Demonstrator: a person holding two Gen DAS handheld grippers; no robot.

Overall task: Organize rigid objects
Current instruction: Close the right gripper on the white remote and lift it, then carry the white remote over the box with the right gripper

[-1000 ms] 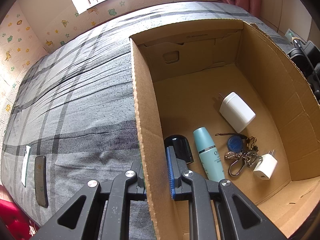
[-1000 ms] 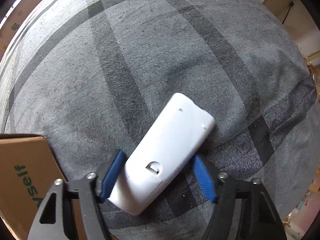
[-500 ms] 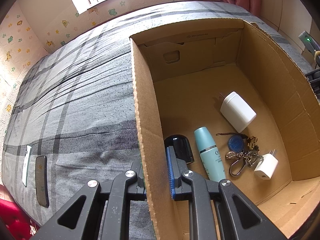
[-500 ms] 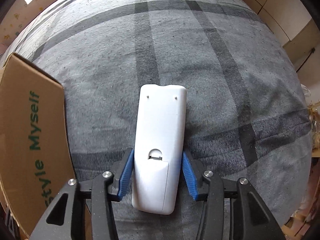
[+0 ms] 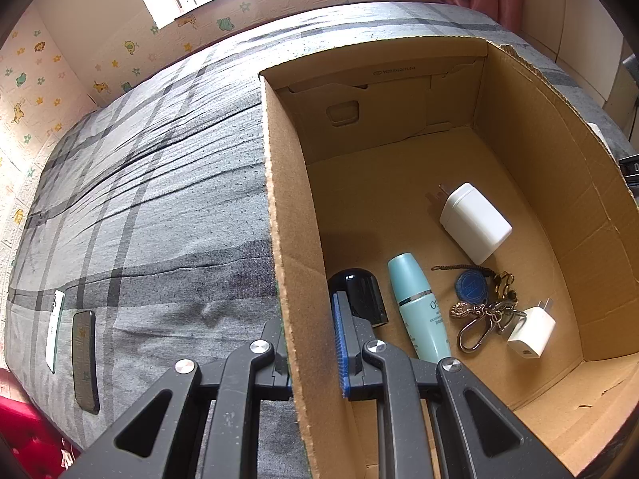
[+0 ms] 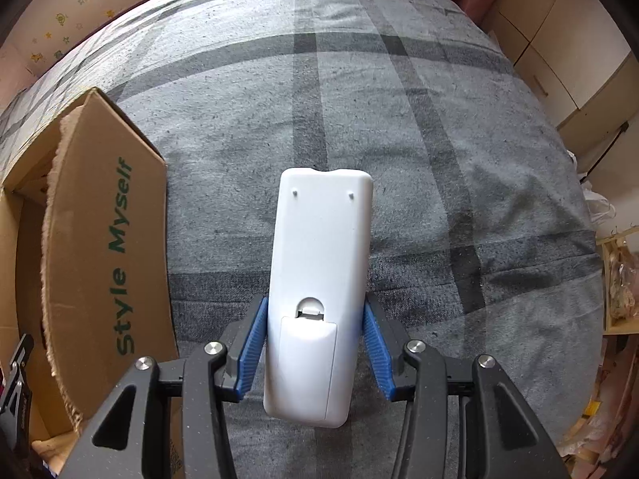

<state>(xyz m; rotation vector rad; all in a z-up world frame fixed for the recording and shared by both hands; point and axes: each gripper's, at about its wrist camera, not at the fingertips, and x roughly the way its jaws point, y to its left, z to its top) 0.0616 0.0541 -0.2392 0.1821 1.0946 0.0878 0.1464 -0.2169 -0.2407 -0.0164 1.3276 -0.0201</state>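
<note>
Carrying the white remote (image 6: 319,279) into the cardboard box (image 5: 295,263) is the step in hand, judging by how things lie. The right tongs (image 6: 315,347) pinch the remote across its lower body, blue pads on both long edges beside the battery cover, its back facing the camera and its far end sticking out over the grey plaid bed (image 6: 399,119). To do this well, keep the pinch firm, since most of the remote's length hangs beyond the pads and could pivot; bring it over the box wall rather than into it, and lower it onto bare cardboard floor before letting go.

The left tongs (image 5: 309,343) are pressed together on the box's near side wall, one finger inside and one outside, steadying it. Holding that wall firm should stop the box sliding on the soft bed.

Inside the box lie a black cap-shaped item (image 5: 359,295), a teal bottle (image 5: 419,307), a bunch of keys (image 5: 479,303) and two white chargers (image 5: 475,223) (image 5: 531,337); the free floor is toward the box's far end.

Outside the box, green print on its side reads "Style Myself" (image 6: 122,255). The bottle's label begins with "O"; the rest is too small to read.
</note>
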